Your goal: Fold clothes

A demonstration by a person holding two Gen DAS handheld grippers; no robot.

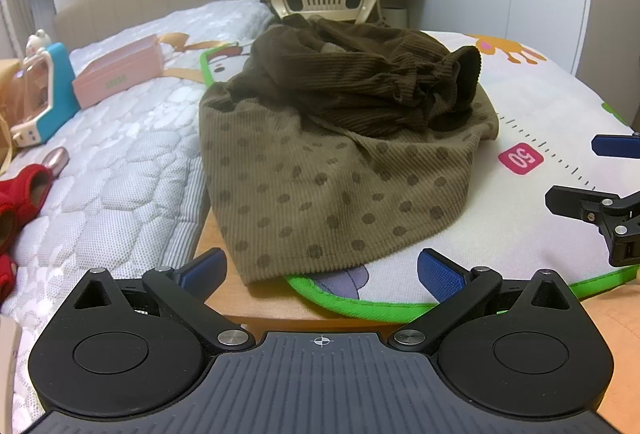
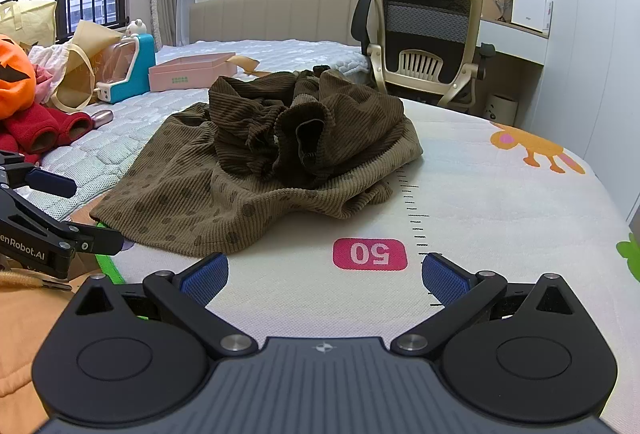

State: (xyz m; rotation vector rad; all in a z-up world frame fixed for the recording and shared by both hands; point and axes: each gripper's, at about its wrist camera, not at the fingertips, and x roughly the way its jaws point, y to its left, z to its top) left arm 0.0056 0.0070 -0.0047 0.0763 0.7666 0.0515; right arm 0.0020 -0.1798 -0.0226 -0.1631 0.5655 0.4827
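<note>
A crumpled brown corduroy garment (image 1: pixel 340 137) lies in a heap on a white play mat (image 1: pixel 540 101) with a green border. Its lower part is lighter brown with dark dots, and its darker sleeves are bunched on top. My left gripper (image 1: pixel 320 274) is open just short of the garment's near hem, with nothing between its blue pads. From the right wrist view the same garment (image 2: pixel 272 157) sits ahead and to the left. My right gripper (image 2: pixel 325 276) is open over the bare mat (image 2: pixel 500 193), near a pink "50" mark (image 2: pixel 370 254).
A pink box (image 1: pixel 120 71), a blue toy (image 1: pixel 44 89) and red fabric (image 1: pixel 20 193) lie on the quilted bed to the left. An office chair (image 2: pixel 428 41) stands behind the mat. A wooden edge (image 1: pixel 256 298) shows beneath the mat's near-left corner.
</note>
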